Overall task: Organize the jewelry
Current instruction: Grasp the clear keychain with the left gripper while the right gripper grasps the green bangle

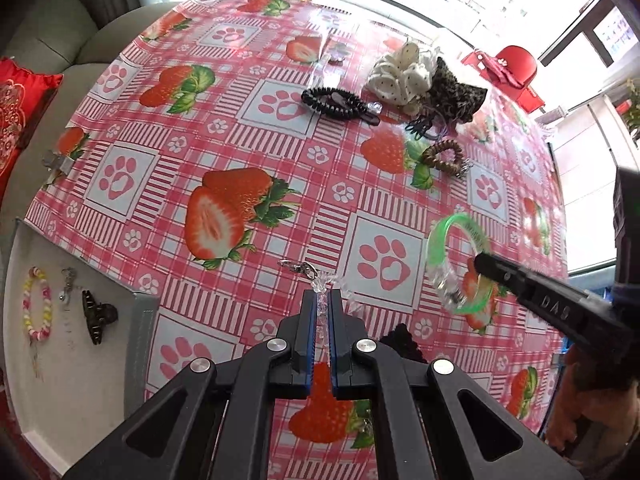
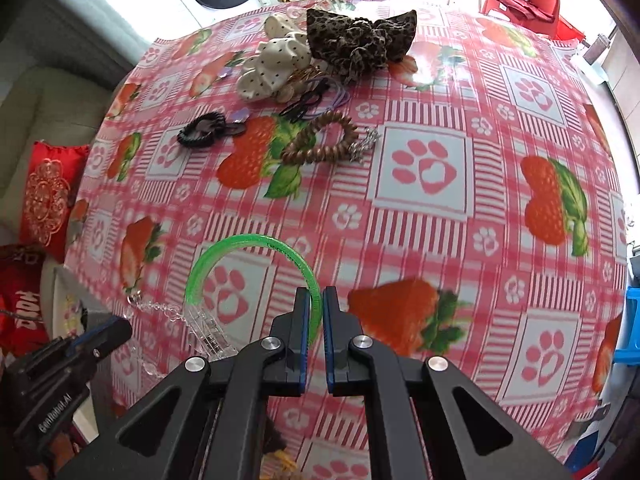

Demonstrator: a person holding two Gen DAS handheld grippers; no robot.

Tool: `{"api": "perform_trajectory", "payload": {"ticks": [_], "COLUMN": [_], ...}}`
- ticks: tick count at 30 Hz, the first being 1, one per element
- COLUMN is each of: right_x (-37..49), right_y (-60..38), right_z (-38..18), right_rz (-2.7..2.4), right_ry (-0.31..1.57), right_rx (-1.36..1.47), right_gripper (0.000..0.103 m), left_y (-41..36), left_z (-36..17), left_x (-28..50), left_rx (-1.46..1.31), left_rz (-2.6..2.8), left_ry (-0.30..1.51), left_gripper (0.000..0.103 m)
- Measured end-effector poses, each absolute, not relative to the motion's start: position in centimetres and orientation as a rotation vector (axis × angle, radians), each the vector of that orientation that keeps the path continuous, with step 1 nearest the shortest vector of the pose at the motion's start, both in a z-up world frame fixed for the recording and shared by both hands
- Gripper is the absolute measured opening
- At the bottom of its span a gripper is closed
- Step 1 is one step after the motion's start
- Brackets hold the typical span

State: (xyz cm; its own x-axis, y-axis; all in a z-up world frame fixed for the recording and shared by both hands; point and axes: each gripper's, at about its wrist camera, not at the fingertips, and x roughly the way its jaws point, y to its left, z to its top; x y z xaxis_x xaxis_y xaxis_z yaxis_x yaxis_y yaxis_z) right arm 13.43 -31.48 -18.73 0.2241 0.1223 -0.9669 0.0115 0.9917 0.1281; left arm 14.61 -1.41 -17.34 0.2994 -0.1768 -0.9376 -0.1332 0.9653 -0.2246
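Observation:
My left gripper [image 1: 323,296] is shut on a clear bead chain [image 1: 322,286] with a small metal clasp; the chain hangs above the strawberry tablecloth [image 1: 224,148]. My right gripper [image 2: 316,294] is shut on a green bangle [image 2: 248,242] with a clear plastic clasp, lifted off the cloth. From the left wrist the green bangle [image 1: 456,264] and the right gripper's finger show at the right. From the right wrist the clear bead chain [image 2: 160,308] and the left gripper show at lower left.
A white tray [image 1: 60,400] at the left table edge holds a pastel bead bracelet [image 1: 38,306], a thin chain and a dark claw clip [image 1: 98,316]. Farther back lie black coil ties [image 1: 332,102], a brown coil tie [image 2: 320,136], white dotted and leopard scrunchies [image 2: 352,42].

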Motion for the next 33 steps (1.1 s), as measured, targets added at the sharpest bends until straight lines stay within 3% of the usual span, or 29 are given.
{"api": "perform_trajectory", "payload": {"ticks": [14, 33], "right_x": [9.3, 5.0], "right_y": [-28.4, -13.1], "right_z": [-16.4, -15.3], "right_rz": [0.034, 0.193], "right_ry": [1.319, 1.316], "right_rx": [0.141, 0.083], "right_gripper": [0.007, 0.007], "left_y": [2.4, 17.9], "left_z": [-12.3, -10.6], "left_x": [11.6, 0.9], "left_rx": [-0.307, -0.414], "left_rz": [-0.125, 0.002], "left_ry": [1.181, 1.146], "left_gripper": [0.012, 0.012]}}
